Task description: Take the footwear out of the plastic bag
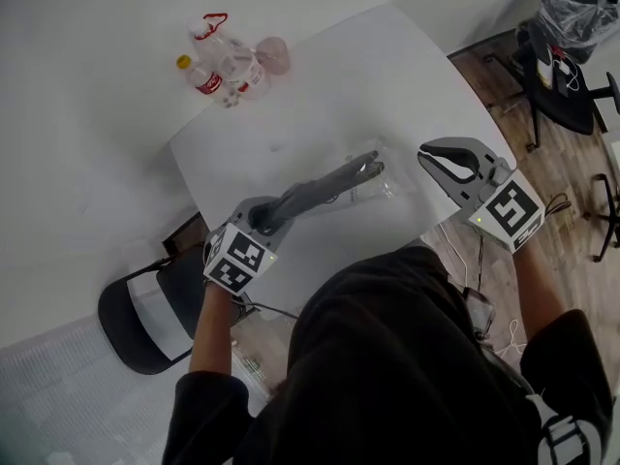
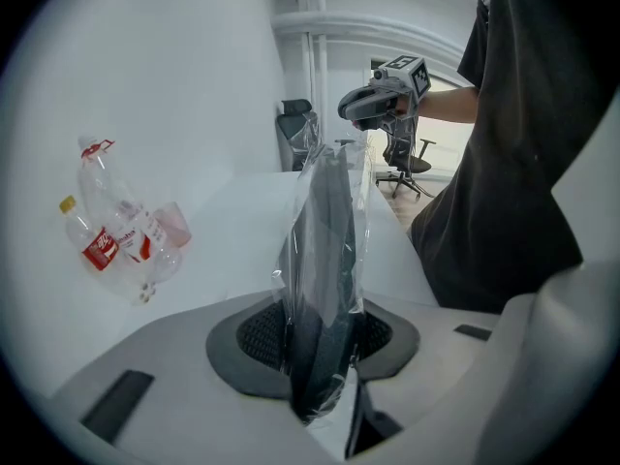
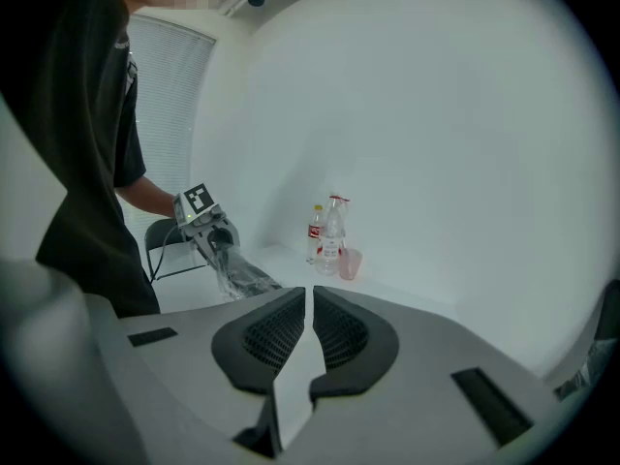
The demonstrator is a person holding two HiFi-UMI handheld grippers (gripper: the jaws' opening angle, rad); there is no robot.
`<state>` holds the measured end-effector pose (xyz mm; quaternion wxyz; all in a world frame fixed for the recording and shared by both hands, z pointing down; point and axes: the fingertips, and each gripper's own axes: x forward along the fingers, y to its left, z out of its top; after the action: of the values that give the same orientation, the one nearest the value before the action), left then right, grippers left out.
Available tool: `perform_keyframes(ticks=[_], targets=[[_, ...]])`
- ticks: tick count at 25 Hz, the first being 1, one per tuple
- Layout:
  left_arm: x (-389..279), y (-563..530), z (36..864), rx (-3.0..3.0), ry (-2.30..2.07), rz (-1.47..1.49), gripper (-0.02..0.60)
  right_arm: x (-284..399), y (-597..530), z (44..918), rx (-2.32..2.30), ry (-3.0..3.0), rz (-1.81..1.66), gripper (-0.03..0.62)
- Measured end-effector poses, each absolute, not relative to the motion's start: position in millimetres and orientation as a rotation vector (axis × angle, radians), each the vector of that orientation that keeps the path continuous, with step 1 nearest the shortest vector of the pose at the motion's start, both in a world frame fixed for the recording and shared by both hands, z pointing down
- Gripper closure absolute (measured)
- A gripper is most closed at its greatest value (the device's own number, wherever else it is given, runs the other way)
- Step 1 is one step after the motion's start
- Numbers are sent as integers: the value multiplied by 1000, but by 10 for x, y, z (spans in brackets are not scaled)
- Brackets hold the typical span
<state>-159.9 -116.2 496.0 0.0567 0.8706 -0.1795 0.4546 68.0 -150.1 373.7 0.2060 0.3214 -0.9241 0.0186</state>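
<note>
Where the head view looks down past the person's dark sleeves, the left gripper (image 1: 278,212) has its jaws closed on the near end of a clear plastic bag (image 1: 373,177). The dark footwear (image 1: 325,190) is inside the bag and stretches away from the jaws, forward and to the right, over the white table (image 1: 310,85). The right gripper (image 1: 433,159) is just right of the bag's far end and apart from it. Bottles (image 1: 208,66) and a pink cup (image 1: 274,54) stand well ahead of the left gripper, and a chair (image 1: 145,313) is behind it on its left.

In the left gripper view, the jaws of the left gripper (image 2: 325,361) stand only narrowly apart, pads pressing on the plastic bag (image 2: 360,211). The footwear (image 2: 327,250) rises straight out from between them. The right gripper (image 2: 373,107) hangs beyond the bag's tip. The bottles (image 2: 107,235) and the pink cup (image 2: 174,225) lie off to the left.

In the right gripper view, the right gripper (image 3: 309,303) has its jaws together with only a thin slit and nothing between them. Ahead to its left, the left gripper (image 3: 215,238) holds the plastic bag (image 3: 244,277), which slants down toward the table (image 3: 291,264). The bottles (image 3: 325,229) and the pink cup (image 3: 350,263) stand straight ahead.
</note>
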Motion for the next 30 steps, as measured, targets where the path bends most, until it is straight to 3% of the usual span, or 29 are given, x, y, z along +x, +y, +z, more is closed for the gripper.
perform_keyframes(ticks=[5, 6, 7, 18, 30], targets=[[-1647, -1176, 4653, 2691, -593, 1303, 440, 527, -1374, 3401, 709, -2629, -73, 551], [-1671, -1181, 4589, 2701, -604, 1291, 440, 491, -1342, 3347, 658, -2640, -82, 451], [-1696, -1181, 4530, 2709, -616, 1280, 440, 463, -1311, 3303, 610, -2641, -98, 394], [-1720, -1100, 4136, 2804, -631, 1208, 440, 380, -1192, 2802, 414, -2522, -419, 393], [-1567, -939, 3862, 2906, -561, 1126, 440, 91, -1020, 2869, 221, -2456, -567, 393]])
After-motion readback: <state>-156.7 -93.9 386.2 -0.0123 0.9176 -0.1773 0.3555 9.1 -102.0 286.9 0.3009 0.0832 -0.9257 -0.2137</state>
